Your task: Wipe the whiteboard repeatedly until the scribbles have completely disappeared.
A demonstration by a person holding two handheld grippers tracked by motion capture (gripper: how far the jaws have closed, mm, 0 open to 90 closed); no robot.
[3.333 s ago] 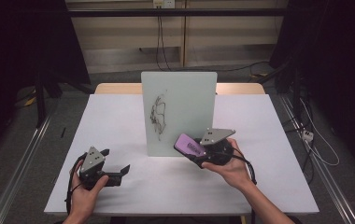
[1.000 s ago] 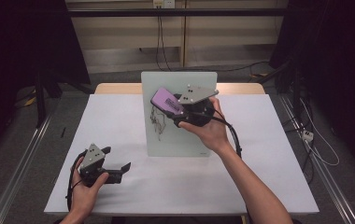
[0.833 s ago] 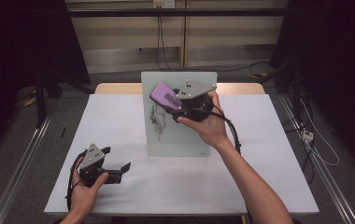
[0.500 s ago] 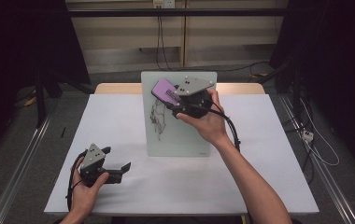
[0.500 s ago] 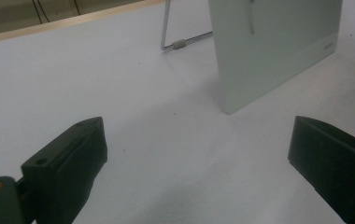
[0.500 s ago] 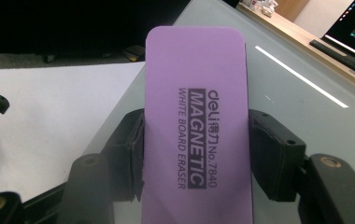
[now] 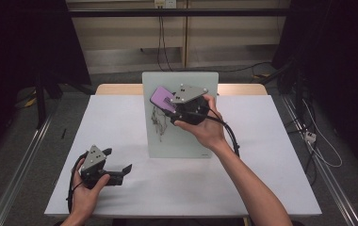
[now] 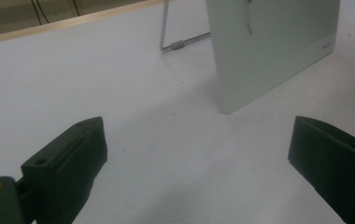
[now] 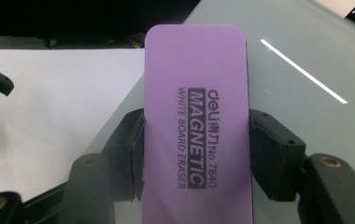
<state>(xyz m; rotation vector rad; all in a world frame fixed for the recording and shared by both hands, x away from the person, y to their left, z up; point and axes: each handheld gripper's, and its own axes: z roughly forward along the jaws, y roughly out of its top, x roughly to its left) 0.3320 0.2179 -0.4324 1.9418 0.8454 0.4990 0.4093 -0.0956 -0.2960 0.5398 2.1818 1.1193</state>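
A small whiteboard [image 7: 186,136] stands upright on its wire stand at the middle of the table, with black scribbles [image 7: 158,123] on its left part. My right gripper [image 7: 170,104] is shut on a purple whiteboard eraser [image 7: 162,98], held against the board's upper left, just above the scribbles. In the right gripper view the eraser [image 9: 196,126] sits clamped between both jaws, the board's glossy face [image 9: 306,60] behind it. My left gripper [image 7: 126,170] rests on the table at the front left, open and holding nothing. The left gripper view has the board's lower corner [image 8: 269,56] ahead.
A white sheet [image 7: 271,155] covers the table, with a wooden edge [image 7: 116,89] showing at the back. The board's wire stand [image 8: 178,45] reaches out behind it. Dark curtains and cables ring the table; rails run along the floor on both sides.
My right gripper carried the eraser up from the table in front of the board to its upper left, then settled there. The left gripper has stayed put.
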